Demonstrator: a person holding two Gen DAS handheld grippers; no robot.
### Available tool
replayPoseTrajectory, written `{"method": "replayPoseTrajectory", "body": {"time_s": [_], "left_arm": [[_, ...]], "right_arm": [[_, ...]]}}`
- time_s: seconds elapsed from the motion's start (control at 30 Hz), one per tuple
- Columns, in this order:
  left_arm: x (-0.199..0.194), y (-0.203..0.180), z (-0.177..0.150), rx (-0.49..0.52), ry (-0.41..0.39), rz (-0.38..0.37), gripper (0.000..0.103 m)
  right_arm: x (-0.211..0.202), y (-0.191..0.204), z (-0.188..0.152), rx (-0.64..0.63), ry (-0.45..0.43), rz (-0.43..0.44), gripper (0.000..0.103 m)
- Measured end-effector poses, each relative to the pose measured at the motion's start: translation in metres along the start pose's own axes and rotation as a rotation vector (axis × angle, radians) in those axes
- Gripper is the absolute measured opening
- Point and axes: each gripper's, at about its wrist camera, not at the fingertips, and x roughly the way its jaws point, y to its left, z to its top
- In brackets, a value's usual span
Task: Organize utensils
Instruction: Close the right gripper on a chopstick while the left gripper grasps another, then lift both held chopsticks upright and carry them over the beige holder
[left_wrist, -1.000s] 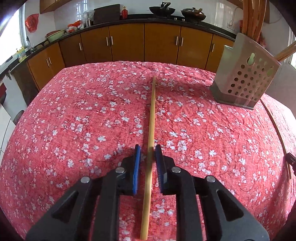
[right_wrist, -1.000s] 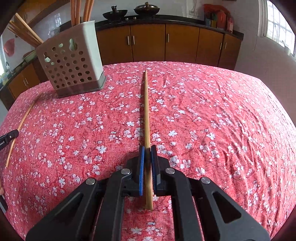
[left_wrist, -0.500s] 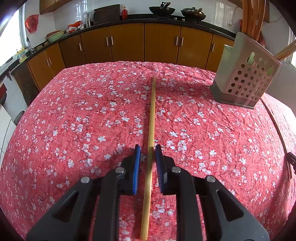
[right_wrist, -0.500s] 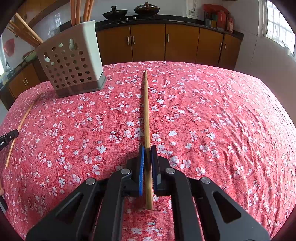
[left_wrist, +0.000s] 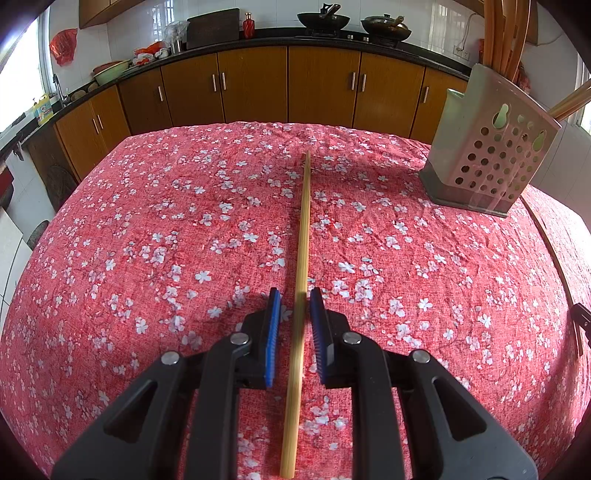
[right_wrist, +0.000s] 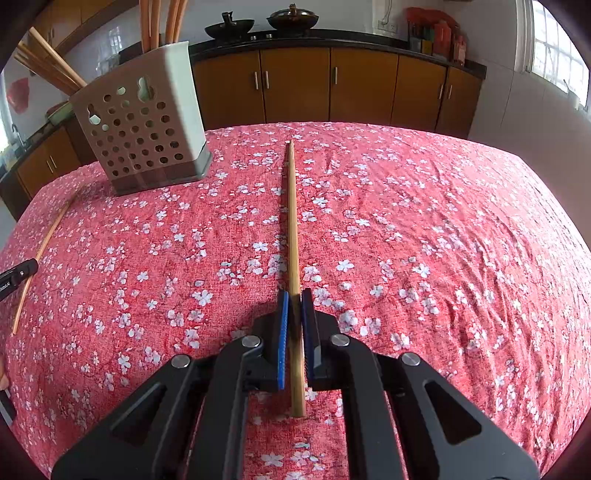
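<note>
In the left wrist view a bamboo chopstick (left_wrist: 303, 236) lies on the red flowered tablecloth (left_wrist: 147, 240), running between the fingers of my left gripper (left_wrist: 295, 308), whose jaws stand open on either side without clamping it. In the right wrist view my right gripper (right_wrist: 294, 306) is shut on another bamboo chopstick (right_wrist: 293, 221) that points away along the cloth. A perforated utensil holder with several chopsticks stands at the back right of the left view (left_wrist: 491, 147) and the back left of the right view (right_wrist: 144, 136).
Another chopstick (right_wrist: 40, 254) lies near the table's left edge in the right wrist view, next to the other gripper's tip (right_wrist: 16, 275). Wooden kitchen cabinets (left_wrist: 321, 88) and a counter with woks run behind the table.
The left gripper's jaws have opened a little wider around the chopstick. The right gripper and its chopstick have not moved.
</note>
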Motion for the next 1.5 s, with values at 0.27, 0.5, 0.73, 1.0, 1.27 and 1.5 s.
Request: {"method": "replayPoseTrajectory", "body": {"time_s": [0.27,0.5,0.73,1.0,1.27,1.5], "left_arm": [[0.0,0.0,0.0,0.0,0.0,0.0,0.018],[0.0,0.0,0.0,0.0,0.0,-0.001,0.018],[-0.007,-0.002,-0.008,0.04,0.001,0.002,0.018],[-0.018,-0.001,-0.02,0.056,0.002,-0.015,0.017],[-0.04,0.005,-0.022,0.078,-0.031,-0.041,0.008],[-0.106,0.016,0.002,0.066,-0.202,-0.076,0.008]], "right_arm": [[0.0,0.0,0.0,0.003,0.0,0.004,0.008],[0.001,0.0,0.0,0.004,0.0,0.004,0.009],[0.0,-0.001,0.0,0.006,0.001,0.007,0.008],[-0.001,0.0,-0.001,0.009,0.002,0.013,0.008],[-0.029,-0.01,0.004,0.021,-0.078,0.022,0.007],[-0.089,-0.02,0.028,0.061,-0.259,0.03,0.007]]}}
